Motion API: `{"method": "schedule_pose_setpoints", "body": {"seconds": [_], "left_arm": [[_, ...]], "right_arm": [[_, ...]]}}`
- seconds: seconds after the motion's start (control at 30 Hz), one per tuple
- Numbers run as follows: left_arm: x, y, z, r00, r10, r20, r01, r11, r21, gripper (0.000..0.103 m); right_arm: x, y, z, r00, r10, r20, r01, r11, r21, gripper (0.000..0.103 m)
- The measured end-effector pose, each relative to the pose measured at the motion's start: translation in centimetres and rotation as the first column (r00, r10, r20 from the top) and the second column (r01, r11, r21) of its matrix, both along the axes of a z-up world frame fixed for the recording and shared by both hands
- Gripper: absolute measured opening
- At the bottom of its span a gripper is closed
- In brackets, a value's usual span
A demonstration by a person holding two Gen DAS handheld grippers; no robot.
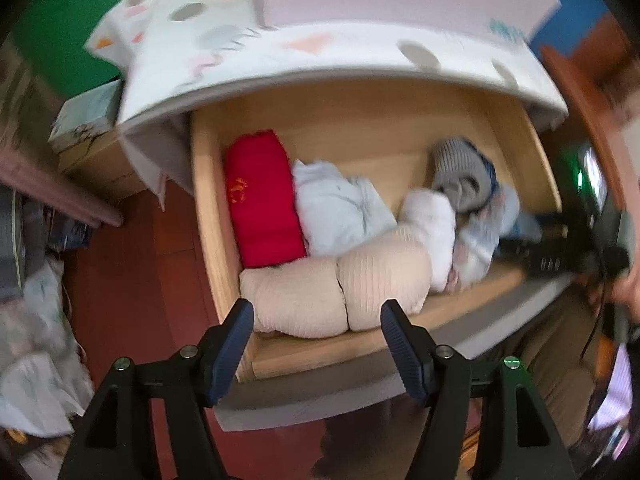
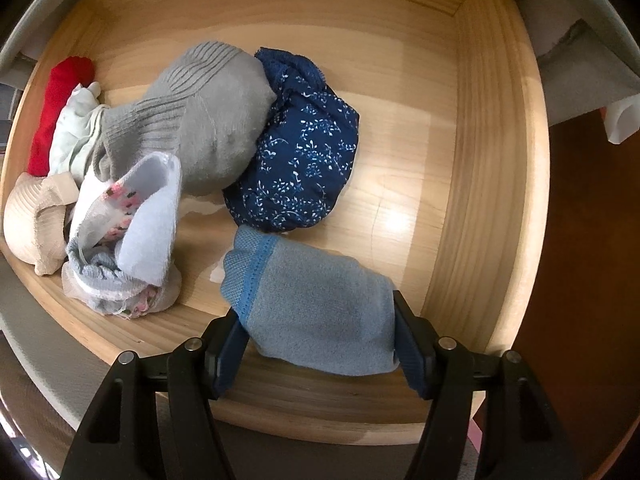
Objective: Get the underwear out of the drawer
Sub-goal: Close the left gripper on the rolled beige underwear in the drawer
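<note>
The wooden drawer (image 1: 208, 200) stands pulled open and holds folded clothes. In the left wrist view my left gripper (image 1: 317, 314) is open and empty above the drawer's front edge, over two beige bundles (image 1: 336, 292), with a red bundle (image 1: 260, 200) and a pale blue one (image 1: 340, 208) behind. In the right wrist view my right gripper (image 2: 318, 320) is inside the drawer (image 2: 492, 160), with its jaws against both sides of a light blue folded piece (image 2: 316, 304). A navy floral bundle (image 2: 300, 152) and a grey sock bundle (image 2: 200, 116) lie behind it.
A white patterned cloth (image 1: 280, 48) covers the top above the drawer. A cardboard box (image 1: 88, 120) and plastic bags (image 1: 36, 360) sit on the red floor at left. The right arm (image 1: 560, 256) reaches into the drawer's right end.
</note>
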State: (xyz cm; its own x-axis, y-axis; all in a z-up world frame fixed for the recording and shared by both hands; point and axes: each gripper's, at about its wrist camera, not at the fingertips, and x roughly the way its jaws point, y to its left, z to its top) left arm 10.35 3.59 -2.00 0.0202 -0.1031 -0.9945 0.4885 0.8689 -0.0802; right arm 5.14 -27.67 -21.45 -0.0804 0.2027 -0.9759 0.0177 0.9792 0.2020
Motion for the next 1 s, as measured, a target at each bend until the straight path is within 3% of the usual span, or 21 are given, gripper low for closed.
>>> {"method": "schedule_pose_setpoints", "body": {"seconds": [0.2,0.47,0.73,0.83,1.0], "left_arm": [[-0.3,-1.6,-2.1,0.981,-0.183,-0.067,0.188,0.980,0.069,0.068],[1.1,-3.0,-4.1,0.939,-0.313,-0.144,0.323,0.945,0.057,0.068],[1.1,-5.0,-5.6,0.895,-0.412,-0.169,0.422,0.906,0.028,0.070],[1.0,-5.6,-6.3,0.892,-0.425,-0.156,0.432,0.902,0.011,0.078],[1.4,-5.2,-8.0,0.917,-0.366,-0.157,0.364,0.930,-0.038,0.088]], "right_arm": [[0.0,-0.8,0.4,1.000,-0.020,0.003,0.020,1.000,0.020,0.064],[0.1,-1.8,0.4,0.998,-0.054,-0.030,0.056,0.997,0.052,0.063],[0.0,-3.2,0.2,0.995,-0.095,-0.039,0.097,0.994,0.053,0.063],[0.1,-3.4,0.1,0.994,-0.097,-0.041,0.099,0.994,0.050,0.063],[0.1,-3.9,0.0,0.994,-0.099,-0.043,0.101,0.994,0.044,0.063]]}}
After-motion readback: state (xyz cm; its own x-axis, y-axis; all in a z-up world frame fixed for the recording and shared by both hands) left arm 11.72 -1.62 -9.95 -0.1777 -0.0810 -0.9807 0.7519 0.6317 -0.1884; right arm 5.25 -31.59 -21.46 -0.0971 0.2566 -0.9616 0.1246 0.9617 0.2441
